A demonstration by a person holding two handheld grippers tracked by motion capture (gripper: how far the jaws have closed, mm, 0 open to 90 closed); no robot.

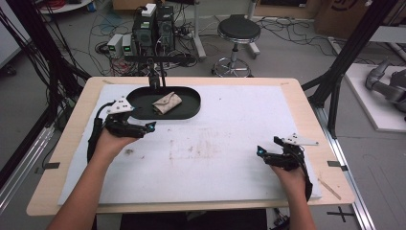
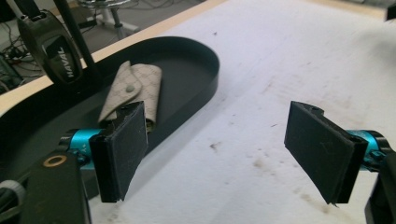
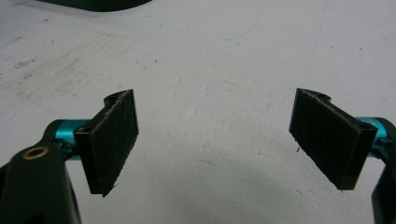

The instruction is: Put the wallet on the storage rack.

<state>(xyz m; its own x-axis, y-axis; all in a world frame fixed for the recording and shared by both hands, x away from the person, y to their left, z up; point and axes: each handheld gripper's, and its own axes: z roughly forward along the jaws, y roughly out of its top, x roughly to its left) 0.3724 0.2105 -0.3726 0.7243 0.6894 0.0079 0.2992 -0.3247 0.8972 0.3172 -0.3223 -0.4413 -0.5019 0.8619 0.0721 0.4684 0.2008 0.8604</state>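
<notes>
White padding covers the tabletop (image 1: pixel 215 158). Inside the black oval tray (image 1: pixel 191 111) lies a folded beige fabric pouch (image 1: pixel 167 103), likely light and soft; grasp across its folded body. Left gripper (image 1: pixel 149 127), beside the tray, and right gripper (image 1: pixel 261 152), well apart from it, gape wide, empty.

The near corner of the beige pouch (image 2: pixel 133 88) is covered by a gripper pad, and the black tray (image 3: pixel 93 3) is cut off by the top edge.
</notes>
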